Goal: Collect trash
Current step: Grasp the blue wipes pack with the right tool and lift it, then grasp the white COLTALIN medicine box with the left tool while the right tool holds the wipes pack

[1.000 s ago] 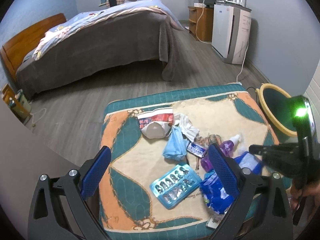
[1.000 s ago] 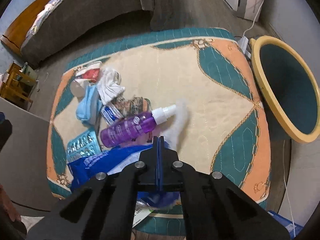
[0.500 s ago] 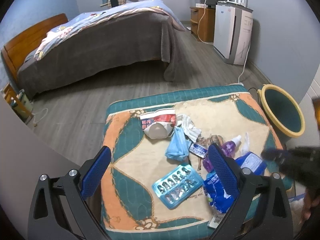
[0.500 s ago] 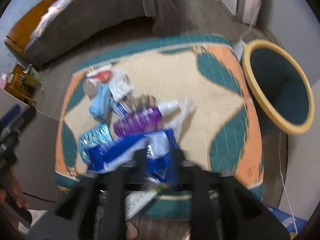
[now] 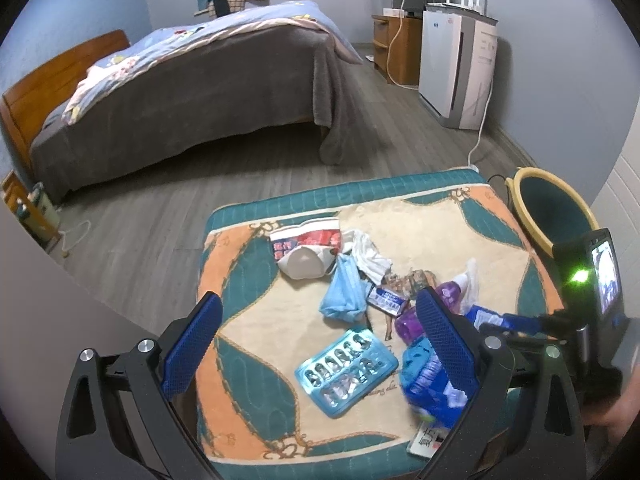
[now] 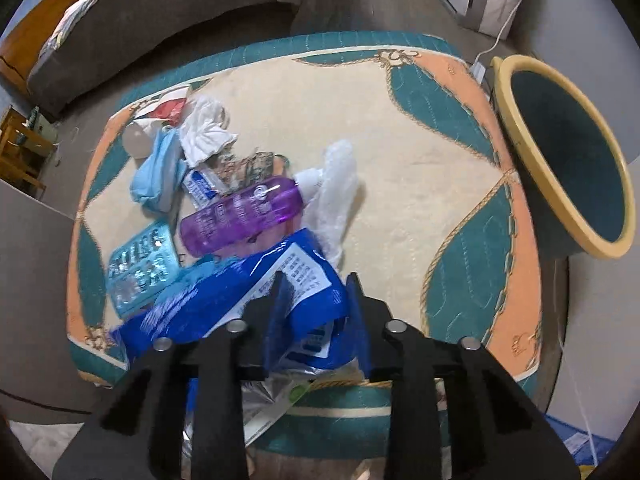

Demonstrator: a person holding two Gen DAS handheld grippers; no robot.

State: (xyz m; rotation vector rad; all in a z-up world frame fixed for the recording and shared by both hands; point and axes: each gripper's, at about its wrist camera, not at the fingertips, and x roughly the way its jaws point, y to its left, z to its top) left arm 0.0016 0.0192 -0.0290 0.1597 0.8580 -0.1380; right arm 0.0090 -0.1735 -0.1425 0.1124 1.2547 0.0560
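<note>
Trash lies on a patterned mat point(image 6: 404, 120). My right gripper point(image 6: 314, 286) points steeply down at the mat's near edge. Its jaws are closing, with a crumpled blue packet point(image 6: 240, 296) bunched between the pads. Beyond it lie a purple spray bottle point(image 6: 240, 216), a clear plastic wrapper point(image 6: 338, 184), a blue blister tray point(image 6: 142, 264), a blue face mask point(image 6: 158, 172) and a white tissue point(image 6: 204, 132). My left gripper point(image 5: 316, 300) hangs open above the mat, holding nothing. Past it are the blue blister tray point(image 5: 346, 372), a paper noodle cup point(image 5: 308, 248) and the blurred blue packet point(image 5: 432, 372).
A teal bin with a yellow rim point(image 6: 520, 120) stands tilted against the mat's right side, also in the left wrist view point(image 5: 522, 212). A bed point(image 5: 192, 80), an air purifier point(image 5: 460, 68) with a white cable, and grey wood floor point(image 5: 160, 216) lie beyond.
My right gripper opened from shut, dropped onto the blue packet and is closing around it. The packet has shifted and bunched up. My left gripper has stayed where it was.
</note>
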